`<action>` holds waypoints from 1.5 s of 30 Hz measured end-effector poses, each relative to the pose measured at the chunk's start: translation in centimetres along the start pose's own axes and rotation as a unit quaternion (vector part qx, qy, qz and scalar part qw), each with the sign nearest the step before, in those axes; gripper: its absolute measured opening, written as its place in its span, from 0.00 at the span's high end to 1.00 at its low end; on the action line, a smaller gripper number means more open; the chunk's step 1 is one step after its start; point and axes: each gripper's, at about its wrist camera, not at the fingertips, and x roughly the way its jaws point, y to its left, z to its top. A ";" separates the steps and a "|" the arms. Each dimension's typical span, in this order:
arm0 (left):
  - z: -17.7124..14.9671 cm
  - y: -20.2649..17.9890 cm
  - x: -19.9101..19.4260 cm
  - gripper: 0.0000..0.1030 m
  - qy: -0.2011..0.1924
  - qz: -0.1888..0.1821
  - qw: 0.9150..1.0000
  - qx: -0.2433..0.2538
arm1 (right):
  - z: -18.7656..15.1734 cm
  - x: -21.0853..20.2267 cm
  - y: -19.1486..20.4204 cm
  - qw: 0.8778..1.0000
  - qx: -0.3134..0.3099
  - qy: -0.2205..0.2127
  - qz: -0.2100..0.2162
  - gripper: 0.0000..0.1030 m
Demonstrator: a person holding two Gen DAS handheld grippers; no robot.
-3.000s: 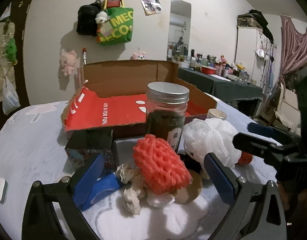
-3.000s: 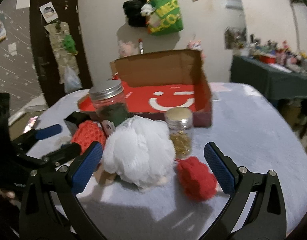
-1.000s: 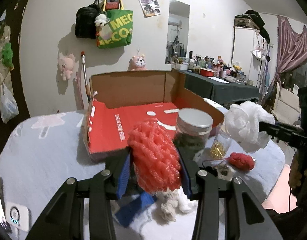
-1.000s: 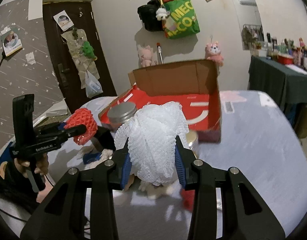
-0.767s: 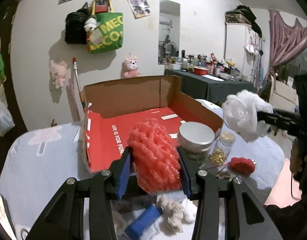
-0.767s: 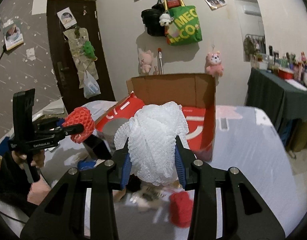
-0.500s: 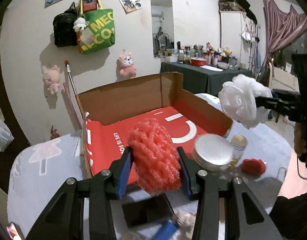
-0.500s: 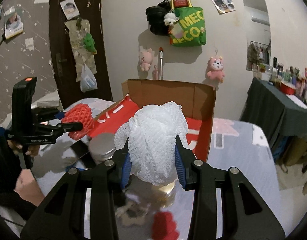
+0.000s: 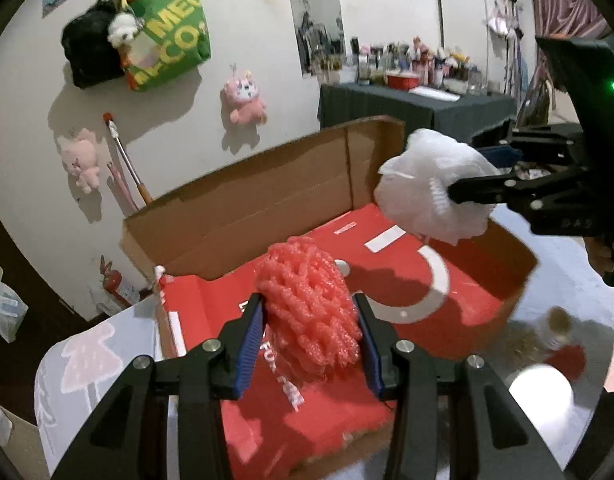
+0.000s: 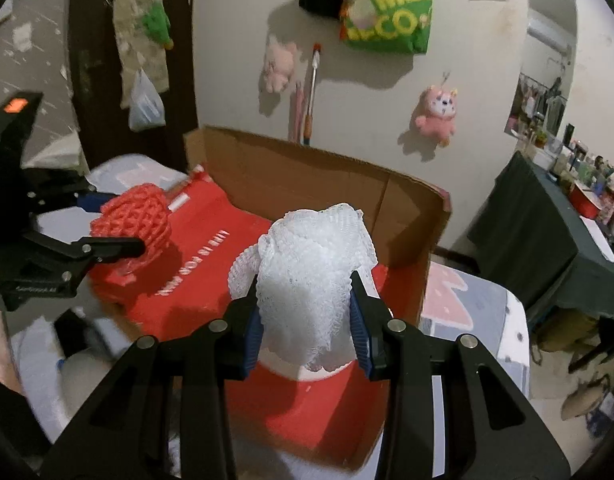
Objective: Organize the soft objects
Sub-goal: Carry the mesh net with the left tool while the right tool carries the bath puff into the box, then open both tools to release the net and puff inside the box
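Both soft balls over the cardboard box

My left gripper clamps red mesh ball, right gripper clamps white mesh ball; I'd lower before releasing, floor probably clear.

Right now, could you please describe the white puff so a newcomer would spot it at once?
Find the open cardboard box with the red floor. Above its right side, the right gripper is closed on a white mesh puff. The only other puff is red and held by the left gripper.
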 end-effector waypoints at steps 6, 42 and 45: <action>1.9 1.0 5.9 0.56 0.040 -0.004 0.999 0.003 | 2.5 6.9 -0.4 0.998 -0.001 0.058 -0.006 0.65; 2.7 3.2 14.7 0.47 0.086 0.005 0.995 -0.042 | 3.1 16.8 -2.3 0.987 0.063 0.148 -0.010 0.46; 2.4 3.0 14.4 0.43 0.085 0.007 0.995 -0.043 | 3.1 16.7 -2.2 0.987 0.064 0.149 -0.012 0.44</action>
